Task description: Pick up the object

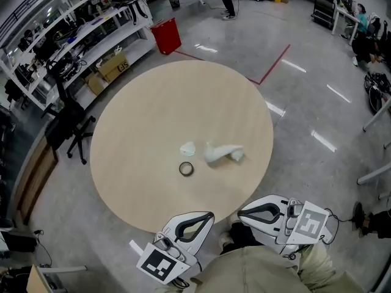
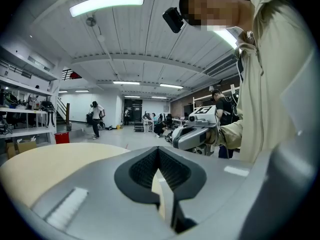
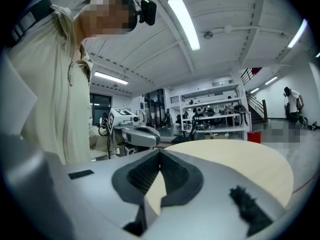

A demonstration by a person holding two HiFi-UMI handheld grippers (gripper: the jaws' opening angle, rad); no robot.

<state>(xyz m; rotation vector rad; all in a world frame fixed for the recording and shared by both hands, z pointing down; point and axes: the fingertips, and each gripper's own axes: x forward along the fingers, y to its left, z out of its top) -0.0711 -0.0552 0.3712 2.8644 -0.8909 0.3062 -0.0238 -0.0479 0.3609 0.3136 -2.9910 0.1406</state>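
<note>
Workshop floor (image 1: 317,90) spreads around a round tan table (image 1: 140,121), whose near edge lies just ahead of both tools. The left gripper (image 1: 197,222) and right gripper (image 1: 259,212) hang side by side at that edge, each with its jaws pressed together and nothing between them. Well ahead of their tips, mid-table, lie a long white lump (image 1: 223,152), a smaller white scrap (image 1: 187,148) to its left and, nearest the left gripper, a little dark ring (image 1: 186,168). I cannot tell which one is meant, and the approach looks barely begun. Next, one gripper must reach forward, open, and straddle its pick.
</note>
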